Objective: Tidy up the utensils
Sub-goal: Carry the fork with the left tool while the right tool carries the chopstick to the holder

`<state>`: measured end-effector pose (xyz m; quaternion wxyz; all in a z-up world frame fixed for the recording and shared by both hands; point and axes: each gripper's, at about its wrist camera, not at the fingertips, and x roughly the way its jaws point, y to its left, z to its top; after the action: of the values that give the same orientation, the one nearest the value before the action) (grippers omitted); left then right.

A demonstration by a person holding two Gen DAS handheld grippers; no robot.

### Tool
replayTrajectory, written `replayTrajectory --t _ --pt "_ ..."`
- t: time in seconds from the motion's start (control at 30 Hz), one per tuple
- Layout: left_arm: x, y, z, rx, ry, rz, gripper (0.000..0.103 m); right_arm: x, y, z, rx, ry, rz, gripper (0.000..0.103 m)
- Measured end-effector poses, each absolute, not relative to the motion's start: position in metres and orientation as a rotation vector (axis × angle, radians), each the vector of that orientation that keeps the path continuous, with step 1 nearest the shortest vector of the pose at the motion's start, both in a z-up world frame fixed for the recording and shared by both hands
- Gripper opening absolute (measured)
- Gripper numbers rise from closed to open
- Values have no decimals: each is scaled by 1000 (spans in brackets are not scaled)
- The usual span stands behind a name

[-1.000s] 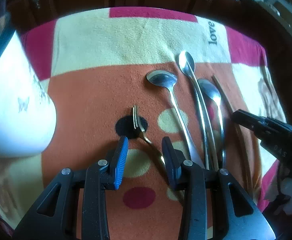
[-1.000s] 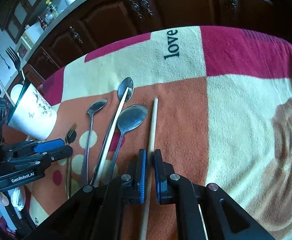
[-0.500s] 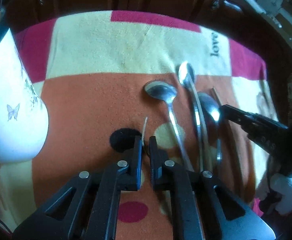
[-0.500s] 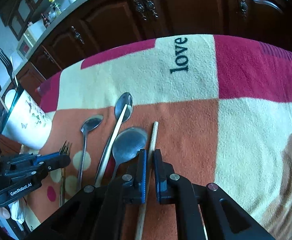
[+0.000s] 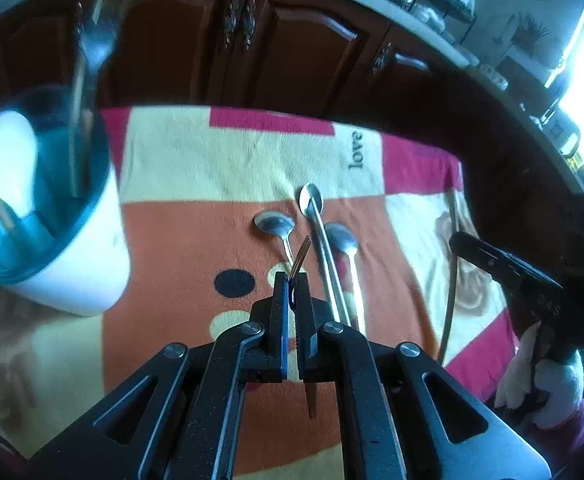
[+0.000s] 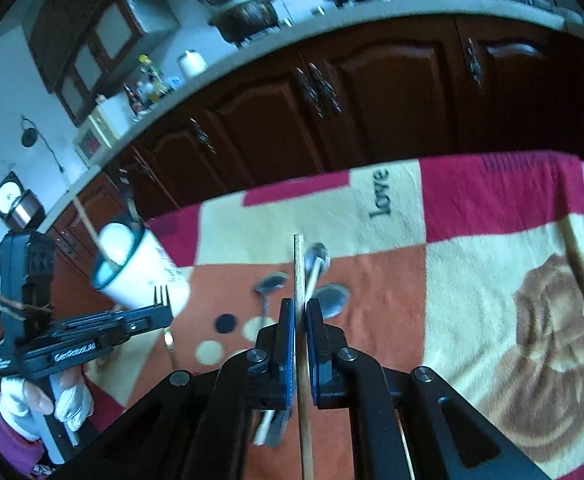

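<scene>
Now both are up off the blanket [image 5: 180, 240]: left claw [image 5: 291, 280] clamped on the fork [image 5: 301, 254], right claw [image 6: 300, 308] clamped on a chopstick [image 6: 298, 264], three spoons [image 5: 274, 224] lying below.

- Three spoons [image 5: 276, 226] on the blanket [image 5: 196, 160]
- One fork [image 5: 301, 256]
- Two loose chopsticks [image 6: 298, 276]
- One white cup [image 5: 72, 248]
- Two tools [image 5: 291, 280]
</scene>
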<state>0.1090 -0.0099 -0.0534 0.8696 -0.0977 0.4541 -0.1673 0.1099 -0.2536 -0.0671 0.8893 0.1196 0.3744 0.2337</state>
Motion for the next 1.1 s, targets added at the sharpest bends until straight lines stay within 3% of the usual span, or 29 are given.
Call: replayTrajectory --t 0.33,0.87,1.1 --pt "82 12 -2 -197 855 -343 2 79 -222 -8 192 664 550 5" --pt "79 120 97 -241 657 -176 2 94 -124 88 82 513 713 5" --pt "97 148 104 -200 603 -70 2 107 -76 122 27 469 777 5"
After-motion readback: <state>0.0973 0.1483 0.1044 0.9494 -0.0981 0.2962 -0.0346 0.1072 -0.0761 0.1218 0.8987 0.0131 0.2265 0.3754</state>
